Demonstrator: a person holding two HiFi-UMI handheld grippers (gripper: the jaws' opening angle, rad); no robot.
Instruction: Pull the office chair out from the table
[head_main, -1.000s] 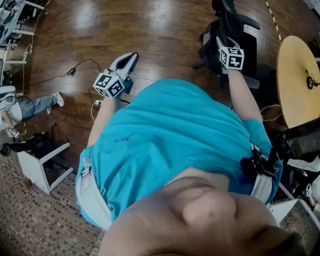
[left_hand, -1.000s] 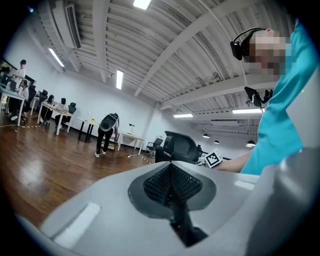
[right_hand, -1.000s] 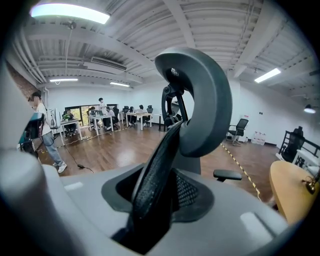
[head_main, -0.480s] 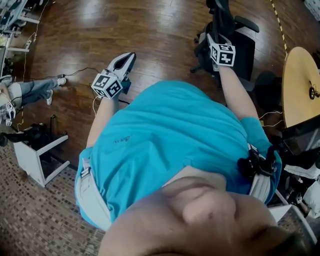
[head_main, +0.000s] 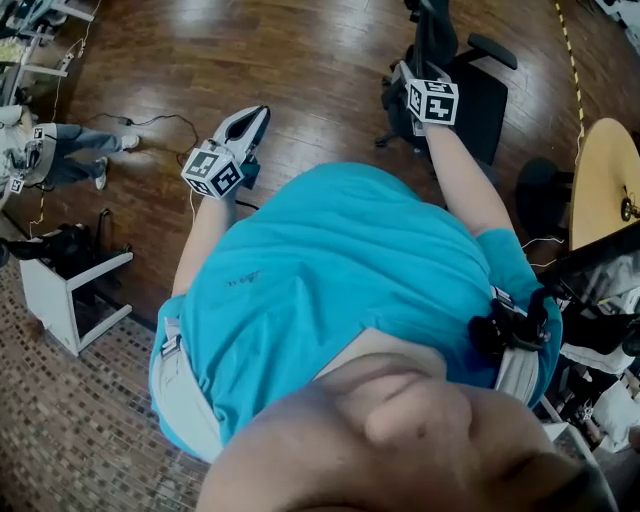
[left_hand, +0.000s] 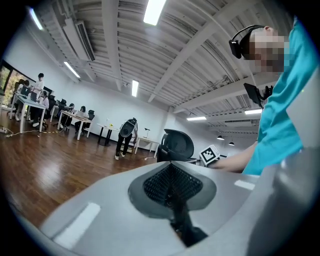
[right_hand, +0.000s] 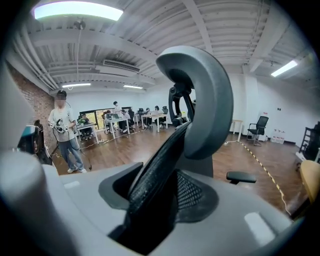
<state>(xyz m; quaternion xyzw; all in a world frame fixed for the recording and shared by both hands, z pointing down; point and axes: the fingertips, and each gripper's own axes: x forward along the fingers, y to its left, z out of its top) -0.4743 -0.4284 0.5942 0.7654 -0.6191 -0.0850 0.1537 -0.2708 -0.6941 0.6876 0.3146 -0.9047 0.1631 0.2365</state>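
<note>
— Two hand-held grippers are logged; how are the jaws found?

— The right hand-held gripper (right_hand: 160, 200) is clamped on the mesh back of the office chair (head_main: 470, 95), just under the headrest (right_hand: 200, 95). The left hand-held gripper (left_hand: 172, 187) is held shut on nothing, out over the wooden floor (head_main: 250, 50).

— What is changed in the last second?

— The chair is drawn further from the round surface (head_main: 605, 180). More floor is now seen between them, and the surface is pushed to the head view's right edge. The chair is judged well apart from it, so the pull is taken as nearly done.

— Containers?

— None is made out by the chair. A white open-sided stand (head_main: 70, 300) is noted at far left, and its contents cannot be told.
</note>
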